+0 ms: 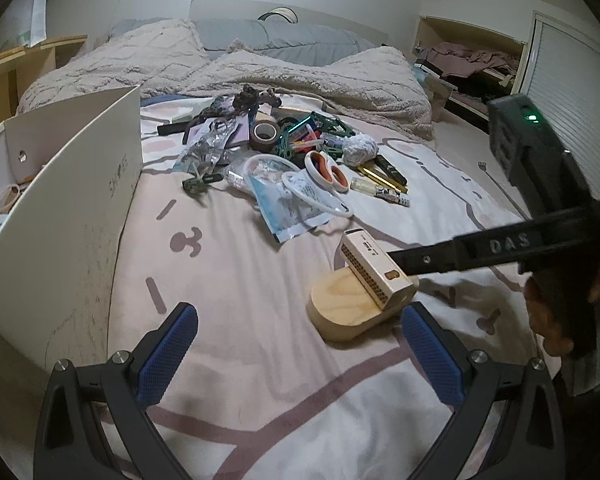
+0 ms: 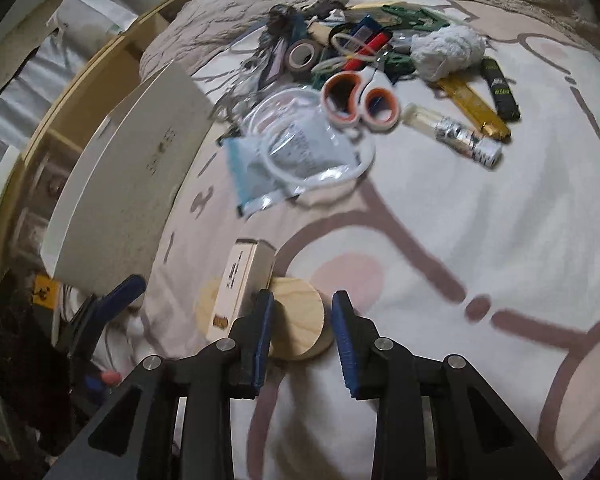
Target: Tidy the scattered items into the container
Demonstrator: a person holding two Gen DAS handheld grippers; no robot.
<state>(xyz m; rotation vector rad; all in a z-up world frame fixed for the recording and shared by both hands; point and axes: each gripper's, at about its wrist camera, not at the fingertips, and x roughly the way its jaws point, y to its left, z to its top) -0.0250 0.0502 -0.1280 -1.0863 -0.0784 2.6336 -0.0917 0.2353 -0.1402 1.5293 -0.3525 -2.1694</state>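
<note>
A wooden block (image 1: pixel 340 308) lies on the bed sheet with a cream rectangular box (image 1: pixel 374 270) resting on it. My left gripper (image 1: pixel 300 344) is open just in front of them, with nothing between its fingers. My right gripper (image 2: pixel 302 332) hovers over the wooden block (image 2: pixel 296 316), its jaws a narrow gap apart and gripping nothing. The cream box (image 2: pixel 242 284) lies just left of its left finger. In the left wrist view, the right gripper's finger (image 1: pixel 420 258) reaches the box's far side. The white open container (image 1: pixel 80 208) stands at the left.
A pile of scattered items sits further up the bed: orange-handled scissors (image 2: pixel 358 100), a tape roll (image 1: pixel 265 133), plastic bags (image 2: pixel 296 152), a white cloth ball (image 2: pixel 448 50), a lighter (image 2: pixel 454 132) and pens. A crumpled blanket (image 1: pixel 300 72) lies behind. A wooden shelf (image 2: pixel 60 120) stands beside the container.
</note>
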